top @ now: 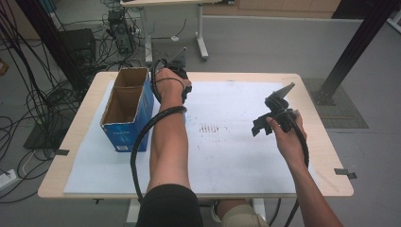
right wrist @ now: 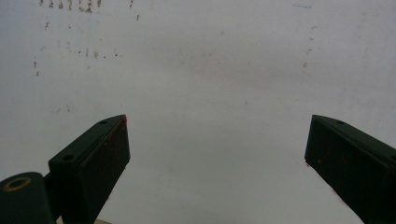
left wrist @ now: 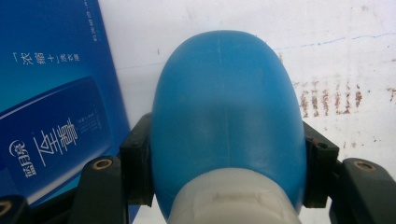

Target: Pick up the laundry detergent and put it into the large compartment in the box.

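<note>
While we held the blue bottle (left wrist: 226,116) just beside the open blue carton (top: 126,109) on the tabletop (top: 236,156), the packing looked barely begun: the bottle was gripped but not yet inside the carton. Our left gripper (left wrist: 226,172) had its fingers (left wrist: 137,170) clamped on the bottle's sides. Well away from the carton, our right gripper (right wrist: 217,158) hovered, fingers (right wrist: 100,154) spread wide and empty.

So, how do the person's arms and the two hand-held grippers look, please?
Both forearms are bare; a dark short sleeve shows at the left upper arm. Each hand-held gripper is black. The left hand-held gripper has brass-coloured screw holes beside its jaws, and a thick black cable loops from it along the arm. The right hand-held gripper has flat black rectangular pads and carries a grey three-cornered plate.
</note>
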Demonstrator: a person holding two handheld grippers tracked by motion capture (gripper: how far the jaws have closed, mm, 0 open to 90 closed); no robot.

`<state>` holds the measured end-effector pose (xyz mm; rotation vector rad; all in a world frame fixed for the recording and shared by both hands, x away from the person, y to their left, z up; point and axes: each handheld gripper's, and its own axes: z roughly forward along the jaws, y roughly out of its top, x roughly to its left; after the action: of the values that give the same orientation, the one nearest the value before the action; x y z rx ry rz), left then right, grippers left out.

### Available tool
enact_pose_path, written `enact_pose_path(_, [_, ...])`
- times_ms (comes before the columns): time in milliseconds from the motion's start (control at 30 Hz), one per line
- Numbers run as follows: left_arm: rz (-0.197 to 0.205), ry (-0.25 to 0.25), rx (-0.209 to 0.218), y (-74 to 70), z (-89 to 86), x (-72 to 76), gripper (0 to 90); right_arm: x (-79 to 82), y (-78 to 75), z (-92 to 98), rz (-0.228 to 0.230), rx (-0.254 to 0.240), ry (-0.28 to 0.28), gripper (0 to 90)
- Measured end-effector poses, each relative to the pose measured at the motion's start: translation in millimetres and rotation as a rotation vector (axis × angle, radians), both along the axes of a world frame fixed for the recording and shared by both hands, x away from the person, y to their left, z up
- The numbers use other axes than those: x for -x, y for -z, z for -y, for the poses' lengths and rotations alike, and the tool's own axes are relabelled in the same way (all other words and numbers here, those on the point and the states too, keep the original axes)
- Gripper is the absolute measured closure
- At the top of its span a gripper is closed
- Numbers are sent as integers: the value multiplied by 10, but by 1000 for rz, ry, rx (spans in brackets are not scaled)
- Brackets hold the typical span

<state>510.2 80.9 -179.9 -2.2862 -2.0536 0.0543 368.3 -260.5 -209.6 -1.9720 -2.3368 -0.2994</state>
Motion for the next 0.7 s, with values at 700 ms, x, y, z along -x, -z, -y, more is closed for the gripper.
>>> enact_pose_path(700, [-3, 2, 2, -2, -6, -2, 376, -11, 6, -3, -8, -2, -3, 66])
